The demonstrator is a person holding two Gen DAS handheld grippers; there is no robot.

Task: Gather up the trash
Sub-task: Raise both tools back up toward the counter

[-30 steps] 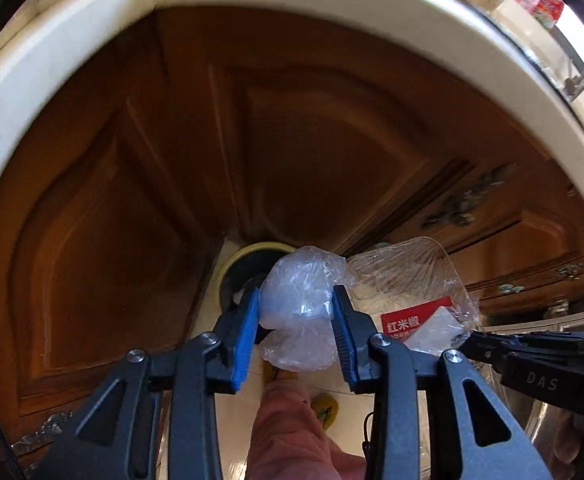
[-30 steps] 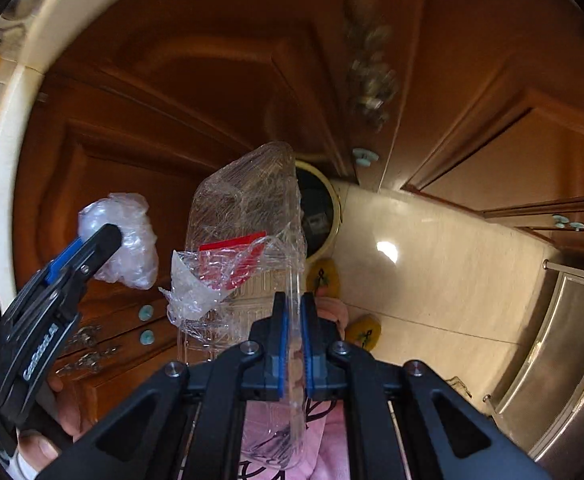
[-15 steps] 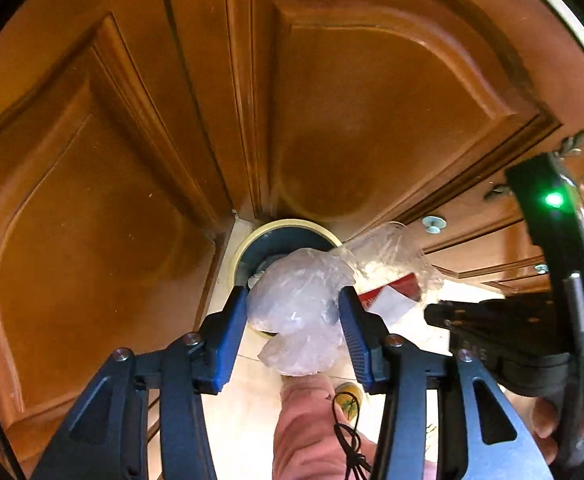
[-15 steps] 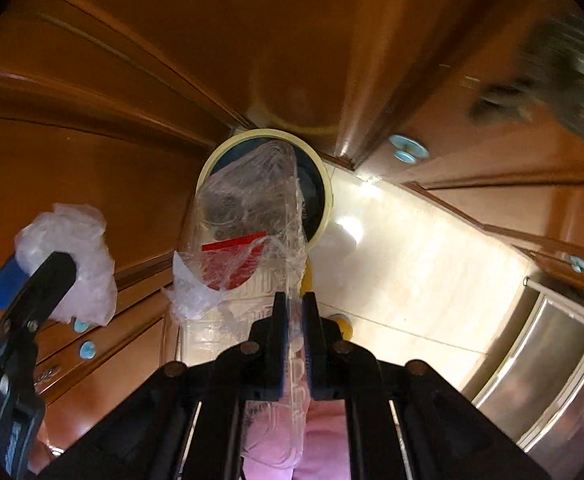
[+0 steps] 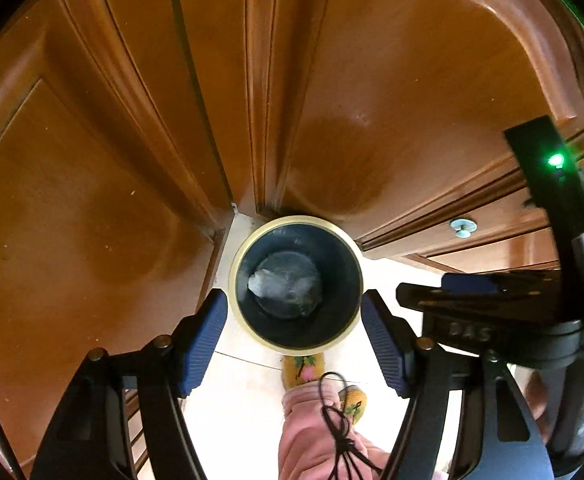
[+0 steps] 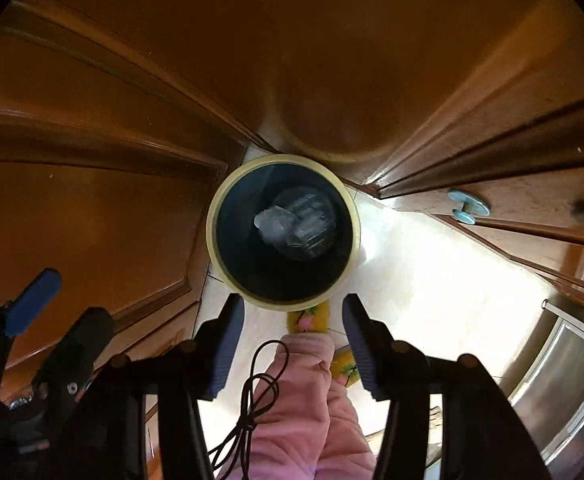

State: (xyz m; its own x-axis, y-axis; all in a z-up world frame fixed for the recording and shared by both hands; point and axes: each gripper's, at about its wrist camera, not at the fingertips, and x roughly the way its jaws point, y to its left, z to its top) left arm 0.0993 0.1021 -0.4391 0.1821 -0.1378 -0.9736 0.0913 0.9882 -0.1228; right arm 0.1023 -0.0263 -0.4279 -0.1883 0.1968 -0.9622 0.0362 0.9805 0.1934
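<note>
The left hand-held gripper [image 5: 294, 336] is seen spread and still opening, nothing between its jaws. Just beyond both sets of fingertips, crumpled clear plastic [image 5: 284, 284] is seen inside the trash bin [image 5: 236, 280]. The right hand-held gripper [image 6: 292, 336] is likewise spread, opening, empty.

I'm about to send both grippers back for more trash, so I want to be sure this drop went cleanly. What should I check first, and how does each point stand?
1. Crumpled bag in the bin: ok, it lies at the bottom.
2. Clear tray in the bin: ok, beside the bag.
3. Left gripper empty: ok, jaws opening, nothing between the fingers.
4. Right gripper empty: ok, jaws opening, nothing between the fingers.
5. Nothing caught on the rim: ok, the yellow rim shows bare all round.
6. Trash spilled on the floor: cannot tell, the grippers and pink trousers hide part of it.
</note>
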